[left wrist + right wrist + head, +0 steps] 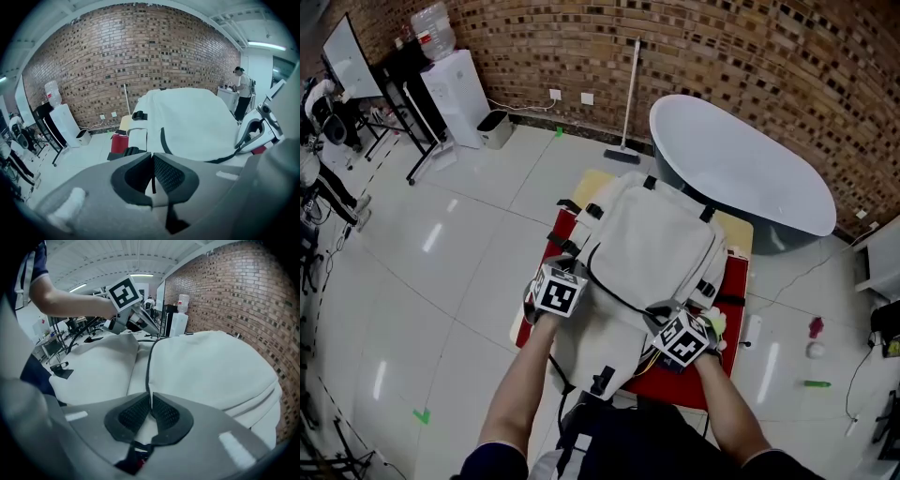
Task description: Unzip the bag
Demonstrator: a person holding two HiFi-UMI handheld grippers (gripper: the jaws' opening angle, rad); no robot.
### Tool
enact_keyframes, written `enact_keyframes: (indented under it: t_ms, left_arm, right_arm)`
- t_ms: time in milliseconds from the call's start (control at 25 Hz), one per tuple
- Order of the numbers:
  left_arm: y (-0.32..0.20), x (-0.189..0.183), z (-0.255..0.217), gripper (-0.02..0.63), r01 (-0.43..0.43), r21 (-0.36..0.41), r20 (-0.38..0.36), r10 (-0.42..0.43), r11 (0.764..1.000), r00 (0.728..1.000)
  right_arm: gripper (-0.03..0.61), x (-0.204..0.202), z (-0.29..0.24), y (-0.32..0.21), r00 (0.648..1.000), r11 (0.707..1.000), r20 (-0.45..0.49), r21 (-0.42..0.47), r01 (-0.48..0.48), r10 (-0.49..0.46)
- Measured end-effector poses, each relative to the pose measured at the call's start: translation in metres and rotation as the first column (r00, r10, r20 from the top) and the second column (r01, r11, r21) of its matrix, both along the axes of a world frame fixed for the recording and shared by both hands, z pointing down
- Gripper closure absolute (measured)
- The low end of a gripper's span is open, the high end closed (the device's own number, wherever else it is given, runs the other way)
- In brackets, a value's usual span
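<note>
Brick-walled room: left hand-held gripper (152,161) clamps a black tab (153,183), right hand-held gripper (150,397) pinches the zip (148,364) of the bag (652,244) (unopened), pull apparently next.

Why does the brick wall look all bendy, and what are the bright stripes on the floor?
Left gripper view: the wide lens bows the brown brick wall. Head view: lamp glare streaks the glossy white tiled floor. Right gripper view: dark rounded corners ring the white fabric backpack.

Off-white backpack (652,253) lying flat on red worktop (739,281), top end toward 1 o'clock; black zipper (614,292) curving across front, 10 toward 5 o'clock.
</note>
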State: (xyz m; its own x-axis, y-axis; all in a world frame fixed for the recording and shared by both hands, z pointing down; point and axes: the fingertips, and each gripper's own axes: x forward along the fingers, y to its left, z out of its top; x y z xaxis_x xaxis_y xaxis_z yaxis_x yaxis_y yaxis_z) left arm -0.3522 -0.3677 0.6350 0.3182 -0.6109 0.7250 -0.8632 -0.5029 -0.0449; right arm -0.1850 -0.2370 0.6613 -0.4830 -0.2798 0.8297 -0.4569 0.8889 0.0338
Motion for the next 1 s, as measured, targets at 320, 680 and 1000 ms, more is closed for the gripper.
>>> enact_keyframes:
  t_ms: [320, 680, 1000]
  left_arm:
    - [-0.034, 0.008, -0.006, 0.598, -0.050, 0.013, 0.045, 0.049, 0.999, 0.998]
    - [-0.060, 0.017, -0.003, 0.598, -0.102, 0.026, 0.076, 0.100, 0.994, 0.992]
    - [-0.050, 0.010, -0.003, 0.565, -0.097, 0.006, 0.032, 0.097, 0.995, 0.995]
  right_arm:
    - [0.551, 0.001, -0.001, 0.002, 1.000, 1.000, 0.014, -0.012, -0.020, 0.020]
    - [0.551, 0.001, 0.001, 0.003, 0.999, 0.999, 0.023, -0.028, -0.030, 0.030]
    - [0.545, 0.002, -0.001, 0.002, 0.998, 0.999, 0.038, -0.034, -0.041, 0.043]
